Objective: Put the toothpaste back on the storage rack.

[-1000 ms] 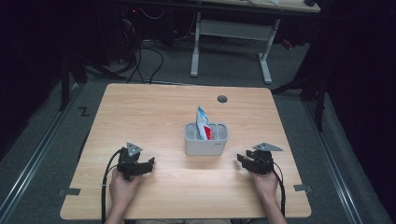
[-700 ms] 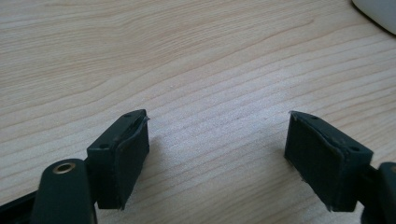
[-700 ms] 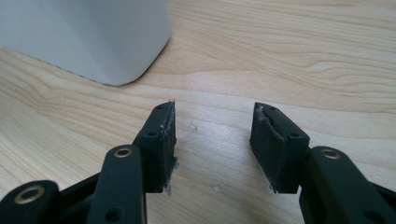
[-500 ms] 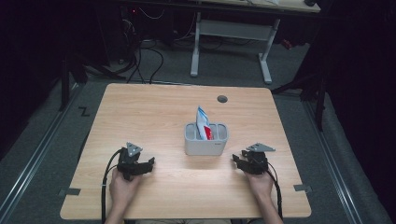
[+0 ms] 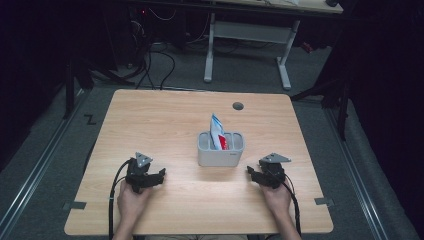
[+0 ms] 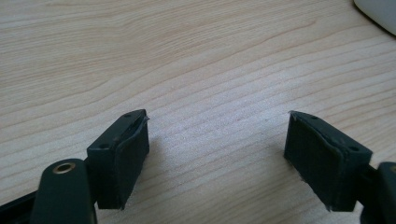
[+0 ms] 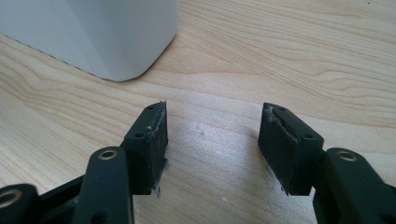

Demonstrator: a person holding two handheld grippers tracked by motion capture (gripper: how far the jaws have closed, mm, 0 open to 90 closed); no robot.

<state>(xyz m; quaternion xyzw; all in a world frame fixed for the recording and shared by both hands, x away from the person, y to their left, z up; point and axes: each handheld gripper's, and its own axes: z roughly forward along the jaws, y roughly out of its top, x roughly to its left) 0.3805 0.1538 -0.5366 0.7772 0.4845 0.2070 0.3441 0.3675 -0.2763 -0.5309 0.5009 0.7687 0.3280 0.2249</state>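
**Both grippers rest with jaws apart on either side of the grey holder**

A light wooden table [image 5: 165, 120] carries a grey holder [image 5: 220, 155] with several compartments, standing a little toward the near edge from the table's middle. A white, blue and red packet [image 5: 218, 132] stands upright in it, leaning slightly toward the left edge; which compartment it sits in is hard to tell. A small dark round grommet [image 5: 238, 106] lies near the far edge.

The left gripper [image 5: 159, 176] sits low over the table near the near edge, well apart from the holder on its left side. In the left gripper view its jaws stand wide apart with only bare wood between them, and a pale corner of the holder [image 6: 379, 11] shows at the upper right.

The right gripper [image 5: 251, 173] lies near the near edge too, just beside the holder's near right corner. Its jaws have just been opening and stand apart, nothing between them; the right gripper view shows the holder's rounded corner [image 7: 116, 42] just ahead of the left jaw, not touching it.
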